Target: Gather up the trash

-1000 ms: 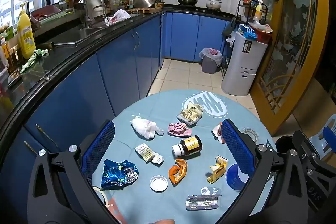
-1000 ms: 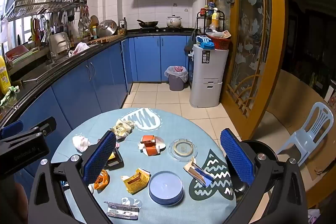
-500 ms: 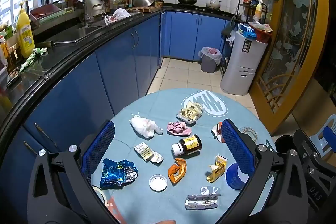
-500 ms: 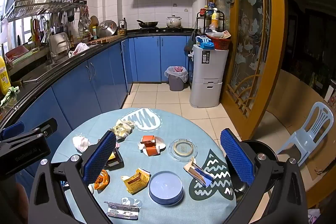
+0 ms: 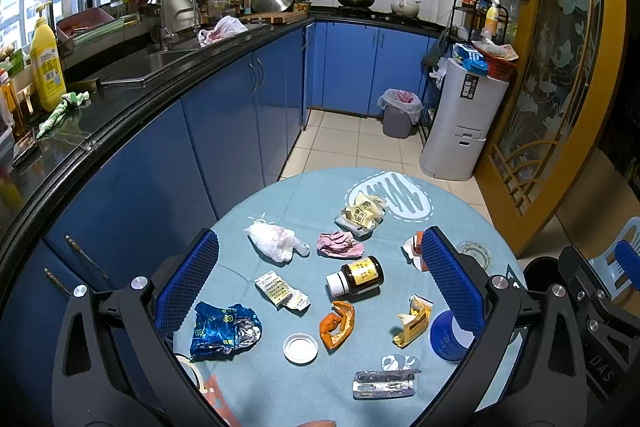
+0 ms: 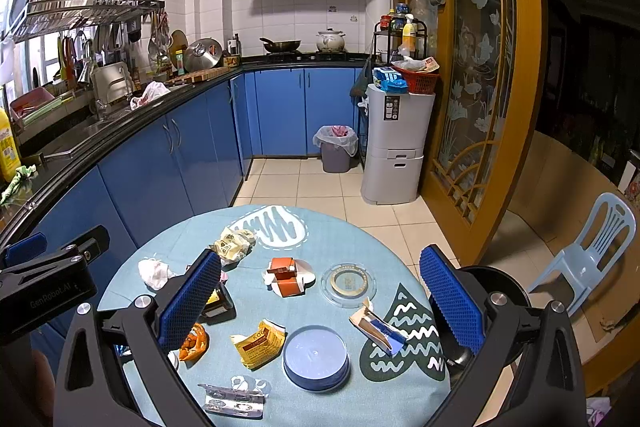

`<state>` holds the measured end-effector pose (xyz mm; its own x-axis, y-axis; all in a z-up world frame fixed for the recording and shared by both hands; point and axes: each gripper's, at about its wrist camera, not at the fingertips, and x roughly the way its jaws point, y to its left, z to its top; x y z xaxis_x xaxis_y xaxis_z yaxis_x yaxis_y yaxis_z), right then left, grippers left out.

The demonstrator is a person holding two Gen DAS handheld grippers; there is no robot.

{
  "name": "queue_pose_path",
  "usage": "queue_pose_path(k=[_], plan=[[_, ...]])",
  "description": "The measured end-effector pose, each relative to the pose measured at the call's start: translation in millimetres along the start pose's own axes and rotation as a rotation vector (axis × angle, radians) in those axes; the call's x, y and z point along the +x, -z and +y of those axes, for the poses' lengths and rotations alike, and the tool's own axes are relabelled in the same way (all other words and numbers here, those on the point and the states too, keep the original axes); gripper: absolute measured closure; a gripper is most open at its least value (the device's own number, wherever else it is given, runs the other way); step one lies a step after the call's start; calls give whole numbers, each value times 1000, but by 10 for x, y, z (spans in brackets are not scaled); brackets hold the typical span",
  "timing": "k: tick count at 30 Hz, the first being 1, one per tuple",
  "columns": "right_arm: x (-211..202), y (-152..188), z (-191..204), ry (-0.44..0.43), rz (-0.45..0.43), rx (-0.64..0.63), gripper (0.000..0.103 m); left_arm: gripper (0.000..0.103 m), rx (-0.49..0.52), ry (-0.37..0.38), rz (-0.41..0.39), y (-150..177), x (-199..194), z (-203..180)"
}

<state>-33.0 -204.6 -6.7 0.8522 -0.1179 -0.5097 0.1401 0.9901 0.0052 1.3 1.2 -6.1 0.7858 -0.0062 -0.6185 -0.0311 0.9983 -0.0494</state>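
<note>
With both the left tool (image 5: 320,279) and the right tool (image 6: 320,295) held wide open and empty above the bench (image 5: 280,195), the light, crinkly blue wrapper (image 5: 224,329) at the left view's 7 o'clock is best pinched at its raised crumpled edge.

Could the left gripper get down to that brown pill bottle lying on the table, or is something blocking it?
Probably yes. The left gripper is open above the table, and the brown bottle lies on its side between the fingers' line of sight with bare cloth around it. The pink wrapper and orange wrapper sit close but apart.
</note>
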Motion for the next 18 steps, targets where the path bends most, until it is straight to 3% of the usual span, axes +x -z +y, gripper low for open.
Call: queue_pose_path(k=[18], plan=[[-4,4,-9,-2,0,0,6,3,4,3,4,-18,-6,-24]])
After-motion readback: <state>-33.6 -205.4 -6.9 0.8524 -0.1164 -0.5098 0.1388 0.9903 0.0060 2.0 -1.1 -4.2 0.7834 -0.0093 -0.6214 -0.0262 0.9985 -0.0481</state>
